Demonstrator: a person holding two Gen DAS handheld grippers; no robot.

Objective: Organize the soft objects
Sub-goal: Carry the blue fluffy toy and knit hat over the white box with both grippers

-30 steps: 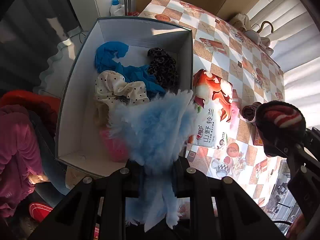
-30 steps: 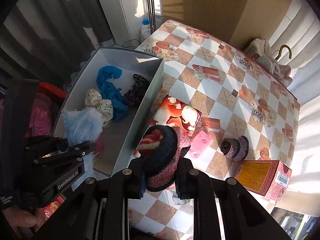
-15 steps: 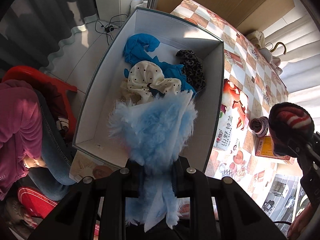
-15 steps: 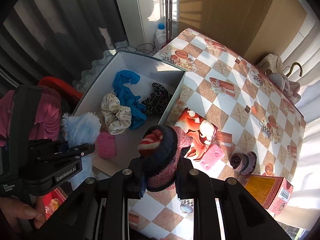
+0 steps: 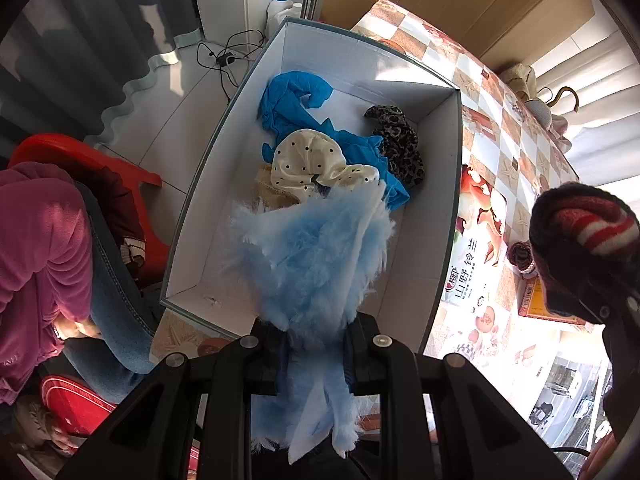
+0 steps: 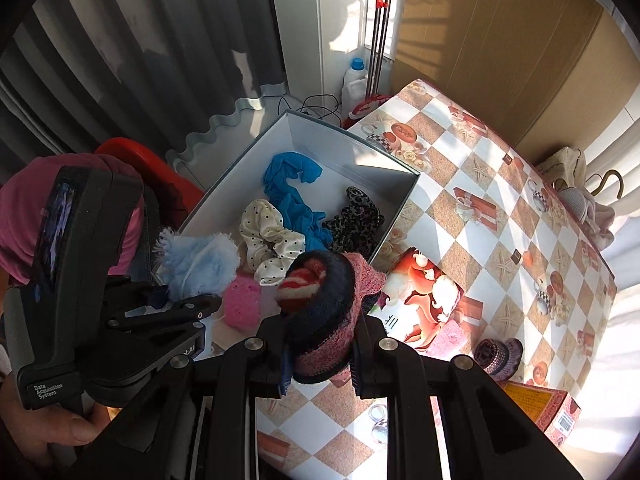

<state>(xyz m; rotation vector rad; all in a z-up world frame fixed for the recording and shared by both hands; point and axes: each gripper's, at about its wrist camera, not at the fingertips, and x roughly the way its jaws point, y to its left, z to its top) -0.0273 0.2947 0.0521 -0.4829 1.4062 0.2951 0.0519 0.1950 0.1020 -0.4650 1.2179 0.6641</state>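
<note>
My left gripper (image 5: 314,344) is shut on a fluffy light-blue piece (image 5: 316,248) and hangs over the near end of the open white box (image 5: 444,216). In the box lie a blue cloth (image 5: 292,104), a cream polka-dot scrunchie (image 5: 308,160) and a leopard-print scrunchie (image 5: 400,144). A pink item (image 6: 242,304) also lies in the box. My right gripper (image 6: 320,354) is shut on a knitted hat (image 6: 324,304), dark with a red-and-white stripe and a pink brim. It hovers by the box's right wall.
On the checkered table (image 6: 500,184) lie a red tissue pack (image 6: 428,292), a pink pad (image 6: 450,338), a small purple knitted hat (image 6: 498,354) and a red carton (image 6: 540,406). A seated person in a magenta top (image 5: 36,248) and a red chair (image 5: 132,184) are left of the box.
Both grippers have shifted leftward across the scene with their loads. The left one now hangs over the box's near end; the right one has come up to the box's right wall.
</note>
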